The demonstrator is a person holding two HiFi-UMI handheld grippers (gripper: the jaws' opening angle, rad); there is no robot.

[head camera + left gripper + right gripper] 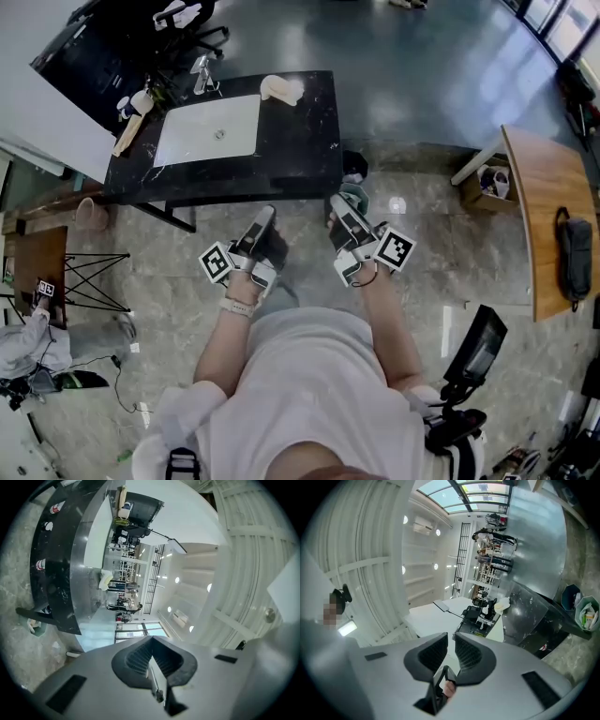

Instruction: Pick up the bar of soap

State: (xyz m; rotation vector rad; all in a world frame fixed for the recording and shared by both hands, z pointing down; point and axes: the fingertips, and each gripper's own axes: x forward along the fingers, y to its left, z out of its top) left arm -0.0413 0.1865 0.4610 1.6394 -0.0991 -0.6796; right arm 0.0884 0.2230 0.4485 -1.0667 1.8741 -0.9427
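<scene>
While the person stands back from the black, stone-look counter (pixel 314 155), both tools are held low in front of the body with their tips aimed toward it. This looks like a ready stance before any reach begins.

The left gripper (pixel 266 217) has its dark ribbed pads brought together at the tips, and nothing sits between them. The right gripper (pixel 339 206) is likewise closed down as far as it goes. Only a thin sliver of light shows between its pads, and it too is empty. Closed jaws suit carrying the tools, but they will have to spread before either can take anything.

The pale cream bar of soap (pixel 281 89) lies on the far right part of the counter top. It is beside the white rectangular basin (pixel 208 131) and to the right of the chrome tap (pixel 201 73), and it is well apart from both grippers. It sits out in the open on the dark surface with no other object touching it, so the approach looks unobstructed.

My judgement is that the pickup has not yet started. The right gripper is on the soap's side and seems the natural one to use. The soap may be slippery, so a centred grip across its narrower width would be the safer choice.
</scene>
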